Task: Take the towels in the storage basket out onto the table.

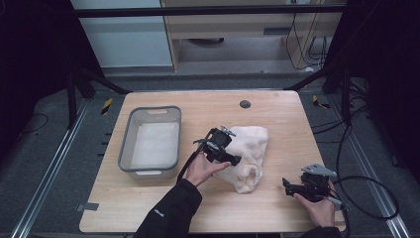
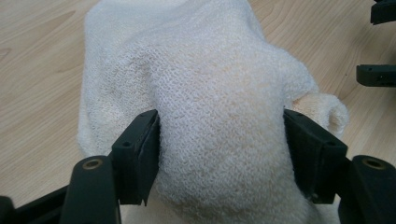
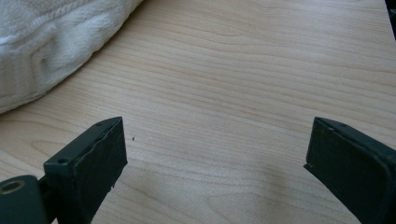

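Observation:
A cream terry towel [image 1: 249,151] lies bunched on the wooden table [image 1: 277,119], right of centre. My left gripper [image 1: 233,148] reaches into the towel's left side. In the left gripper view the towel [image 2: 215,93] bulges between the two wide-apart jaws of my left gripper [image 2: 219,140] and touches both pads; it is open around the cloth. My right gripper [image 1: 288,186] rests near the table's front right, open, pointing left toward the towel. In the right gripper view nothing but bare wood lies between the jaws of that gripper [image 3: 215,144], and the towel's edge [image 3: 46,42] lies at the upper left.
A grey plastic bin [image 1: 126,144] with a pale inside stands on the left half of the table. A small dark disc [image 1: 244,104] sits near the far edge. The right gripper's cable [image 1: 376,198] loops off the table's right side. The right gripper's jaws [image 2: 376,74] show at the left gripper view's right edge.

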A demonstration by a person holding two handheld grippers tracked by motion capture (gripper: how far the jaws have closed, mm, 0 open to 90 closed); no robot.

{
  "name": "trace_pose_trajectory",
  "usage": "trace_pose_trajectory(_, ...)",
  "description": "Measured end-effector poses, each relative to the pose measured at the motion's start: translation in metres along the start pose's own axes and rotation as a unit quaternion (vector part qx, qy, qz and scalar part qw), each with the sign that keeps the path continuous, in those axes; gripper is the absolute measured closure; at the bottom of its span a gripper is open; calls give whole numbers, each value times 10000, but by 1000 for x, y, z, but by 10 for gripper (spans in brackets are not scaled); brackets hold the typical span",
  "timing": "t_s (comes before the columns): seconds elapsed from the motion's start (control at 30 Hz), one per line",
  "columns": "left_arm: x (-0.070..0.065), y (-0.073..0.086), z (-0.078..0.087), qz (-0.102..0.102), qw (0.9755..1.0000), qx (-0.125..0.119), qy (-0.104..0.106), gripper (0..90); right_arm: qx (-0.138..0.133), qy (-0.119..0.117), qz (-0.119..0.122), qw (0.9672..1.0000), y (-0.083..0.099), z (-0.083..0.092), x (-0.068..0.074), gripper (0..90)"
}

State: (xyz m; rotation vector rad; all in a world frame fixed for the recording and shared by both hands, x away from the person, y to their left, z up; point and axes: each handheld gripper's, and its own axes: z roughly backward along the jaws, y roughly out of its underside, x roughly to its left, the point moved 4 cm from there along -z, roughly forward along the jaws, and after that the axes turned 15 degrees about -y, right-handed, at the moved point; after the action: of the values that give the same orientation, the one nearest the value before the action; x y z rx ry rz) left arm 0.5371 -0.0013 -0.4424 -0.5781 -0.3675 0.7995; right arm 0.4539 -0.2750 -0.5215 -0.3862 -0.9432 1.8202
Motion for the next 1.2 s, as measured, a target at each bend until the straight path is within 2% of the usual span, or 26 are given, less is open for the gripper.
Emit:
trace_pose_trajectory(0.27, 0, 3, -1, -35, 10000, -48, 57, 263, 2, 3, 1, 10000, 0, 0, 0, 50)
trace_pose_trajectory(0.53, 0, 6, 8, -62, 9996, -225, 130, 211, 6, 4, 4, 10000, 0, 0, 0, 49)
trace_pose_trajectory(0.7, 1, 6, 19, -40, 9991, -391, 181, 202, -16, 16, 15, 10000, 0, 0, -1, 49)
trace_pose_trajectory(1.2, 9, 15, 54, -114, 9963, -850, 31, 185, -38, 2, -5, 10000, 0, 1, 0, 48)
